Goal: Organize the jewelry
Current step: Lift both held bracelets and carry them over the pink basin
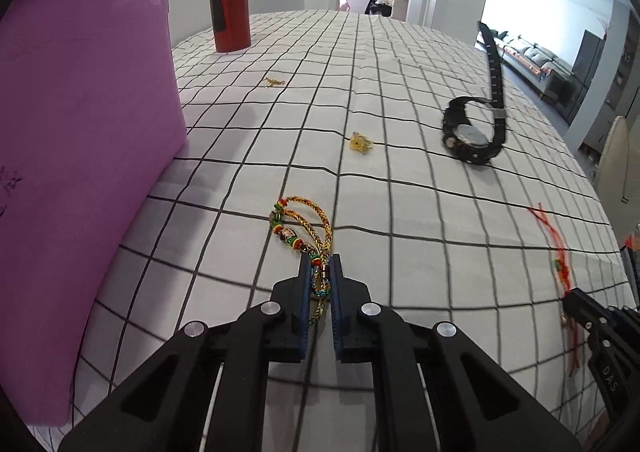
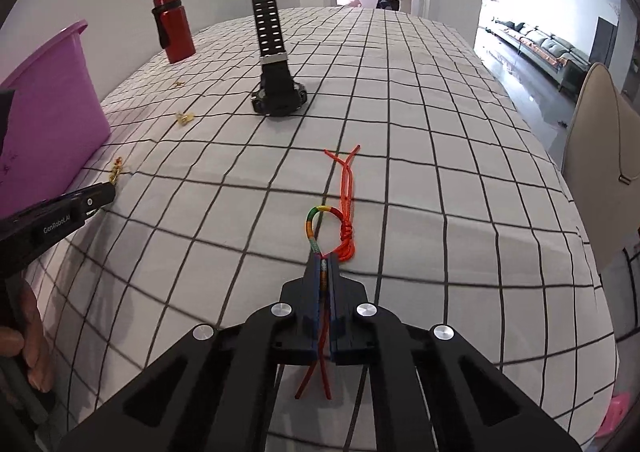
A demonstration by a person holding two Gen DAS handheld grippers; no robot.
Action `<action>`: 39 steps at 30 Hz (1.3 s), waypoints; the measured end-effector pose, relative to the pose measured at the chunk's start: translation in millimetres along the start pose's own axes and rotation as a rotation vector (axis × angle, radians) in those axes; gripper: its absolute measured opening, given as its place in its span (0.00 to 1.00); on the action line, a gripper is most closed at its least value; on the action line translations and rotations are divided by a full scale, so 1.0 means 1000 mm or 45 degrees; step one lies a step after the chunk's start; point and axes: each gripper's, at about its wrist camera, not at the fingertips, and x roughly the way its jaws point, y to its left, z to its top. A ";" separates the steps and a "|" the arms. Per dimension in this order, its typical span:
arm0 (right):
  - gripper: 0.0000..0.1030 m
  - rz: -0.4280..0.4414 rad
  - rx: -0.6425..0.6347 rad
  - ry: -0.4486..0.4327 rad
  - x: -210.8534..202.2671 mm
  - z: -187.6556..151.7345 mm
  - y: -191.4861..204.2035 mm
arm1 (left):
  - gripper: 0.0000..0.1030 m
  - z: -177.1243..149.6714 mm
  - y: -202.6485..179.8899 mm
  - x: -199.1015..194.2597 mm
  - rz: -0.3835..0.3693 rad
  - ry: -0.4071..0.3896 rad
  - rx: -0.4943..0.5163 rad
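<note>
Near the desk's front edge, the left hand-held gripper [image 1: 321,272] is clamped on a gold braided bracelet [image 1: 308,228] beside the purple bin [image 1: 80,112]. To its right, the right hand-held gripper [image 2: 325,266] pinches a red cord bracelet [image 2: 344,208], with a black watch [image 2: 278,92] farther back.

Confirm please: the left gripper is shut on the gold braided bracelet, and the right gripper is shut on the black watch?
Only partly. The left gripper does grip the gold braided bracelet, but the right wrist view shows the right gripper shut on the red cord bracelet; the black watch lies untouched.
</note>
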 end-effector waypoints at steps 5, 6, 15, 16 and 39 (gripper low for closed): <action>0.03 0.048 0.003 0.003 -0.015 -0.003 0.001 | 0.09 -0.005 -0.006 -0.018 -0.032 0.010 -0.007; 0.03 0.058 0.001 0.006 -0.019 -0.003 0.001 | 0.09 -0.006 -0.008 -0.023 -0.034 0.016 -0.005; 0.03 0.167 -0.045 0.006 -0.071 0.015 0.003 | 0.09 -0.008 -0.023 -0.081 -0.060 0.044 -0.069; 0.03 0.183 -0.059 0.002 -0.078 0.019 0.005 | 0.09 -0.007 -0.024 -0.091 -0.058 0.038 -0.077; 0.03 0.637 -0.368 -0.121 -0.179 0.099 0.124 | 0.09 0.015 0.079 -0.279 0.231 -0.234 -0.351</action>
